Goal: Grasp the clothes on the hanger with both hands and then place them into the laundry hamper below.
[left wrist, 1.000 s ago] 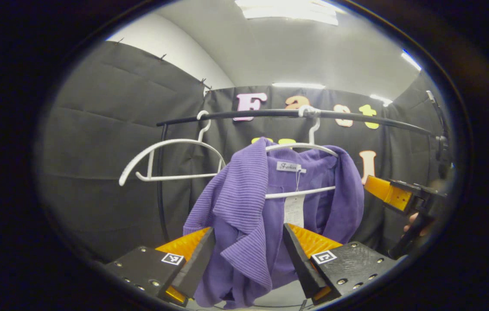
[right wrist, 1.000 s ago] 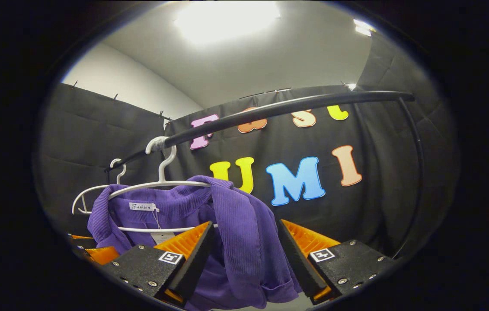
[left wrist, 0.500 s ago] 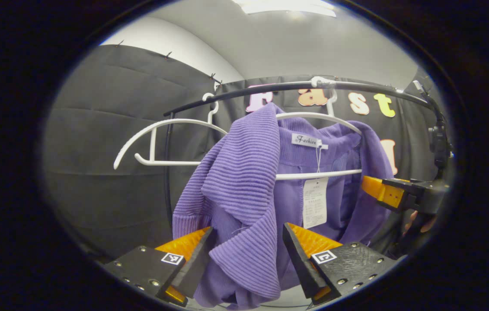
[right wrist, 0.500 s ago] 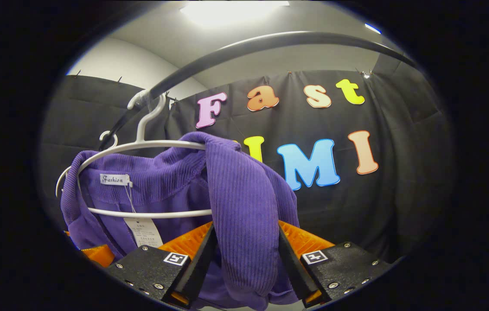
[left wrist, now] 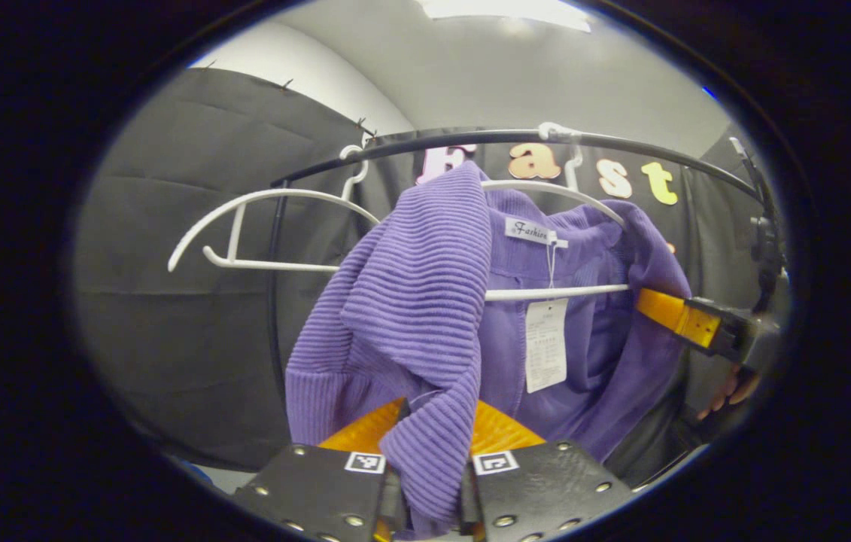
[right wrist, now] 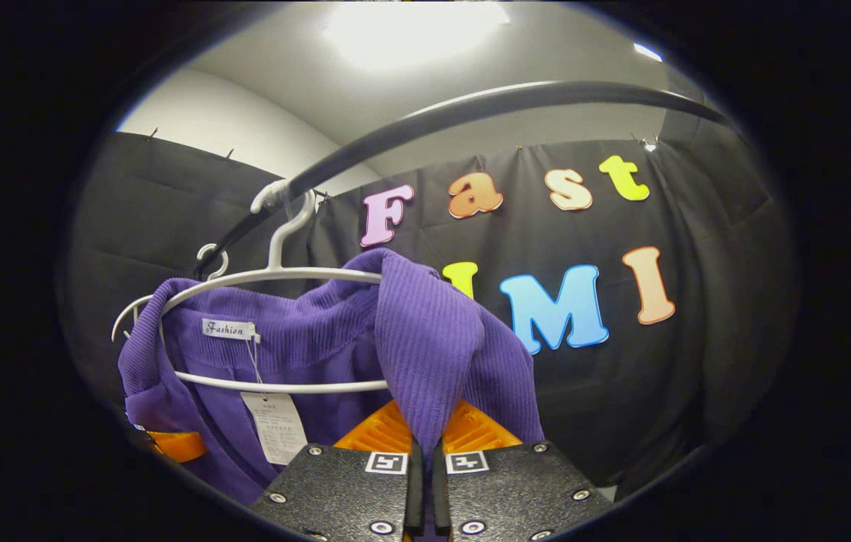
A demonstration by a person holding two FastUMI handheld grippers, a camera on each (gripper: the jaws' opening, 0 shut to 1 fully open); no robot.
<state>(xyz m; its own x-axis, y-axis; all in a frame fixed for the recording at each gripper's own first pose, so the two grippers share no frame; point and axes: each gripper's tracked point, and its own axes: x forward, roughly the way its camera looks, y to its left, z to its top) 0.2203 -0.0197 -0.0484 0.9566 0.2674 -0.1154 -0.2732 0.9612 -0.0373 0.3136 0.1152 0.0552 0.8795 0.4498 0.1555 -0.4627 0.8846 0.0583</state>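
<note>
I have my left gripper [left wrist: 431, 482] clamped on a fold of the purple garment [left wrist: 410, 301], both fingers pressed tight against the ribbed knit that runs down between them. My right gripper [right wrist: 422, 482] is likewise closed on the other shoulder fold, the cloth pinched to a thin strip between its fingers. In the left gripper view I see that same gripper farther off, beyond my fingers to the right, with fingertips of the hand [left wrist: 730, 388] holding it just visible at the edge.

The garment is a soft knit with coarse horizontal ribs on the outer panels and a finer, smoother weave inside the collar. It hangs on a thin white wire-like hanger [right wrist: 275, 278] with rounded shoulders and a straight crossbar, hooked over a curved black rail [right wrist: 470, 113] above my fingers. A second white hanger [left wrist: 259, 226], bare, hangs to the left of my left fingers.

A small woven neck label [right wrist: 228, 329] carries script writing, and a white paper swing tag [right wrist: 275, 425] dangles on a string below it; its print is too small to make out. The garment's lower hem is cut off below my fingers.
</note>
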